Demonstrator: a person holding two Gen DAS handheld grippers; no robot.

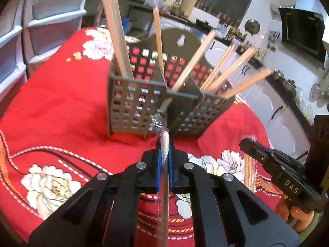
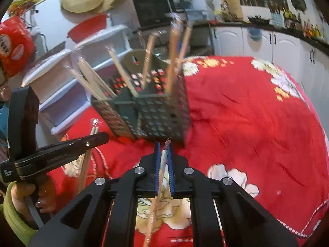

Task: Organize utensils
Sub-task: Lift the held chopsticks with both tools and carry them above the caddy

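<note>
Chopsticks, wrapped in clear sleeves, are mostly racked already: the dark perforated caddy (image 1: 156,94) stands on the red floral tabletop (image 1: 61,107) with several pairs sticking up out of it.

Left to right in the left wrist view:
- Left compartment holds a wrapped pair (image 1: 115,41) standing nearly upright; a single thinner one (image 1: 158,41) stands just right of it at the divider.
- Middle compartment has one pair leaning right (image 1: 193,59).
- Right compartment has three or so pairs fanned out to the right (image 1: 236,65); exact count unclear from blur.
- Left tongs (image 1: 163,144) are pinched together on a wrapped pair (image 1: 163,195), wrapper tip poking out just in front of the caddy's front corner.
- Far right, the right tongs (image 1: 246,144) come in from the side with a wrapped pair (image 1: 249,173) hanging below them.

Right wrist view agrees: the left tongs (image 2: 103,136) sit at the left with sticks (image 2: 85,164) clamped, a hand (image 2: 26,193) on the grip; the caddy (image 2: 148,115) is in the middle; the right tongs (image 2: 163,150) are clamped on their own wrapped pair (image 2: 159,185).

Progress judgement: well along. Most pairs look racked, two more are in hand and off the cloth, not yet over the caddy. No loose pairs show on the visible cloth, so these two may be the last; the near edge of the tabletop is hidden behind the tongs. Left to do: lift each over the rim, drop into a compartment.
</note>
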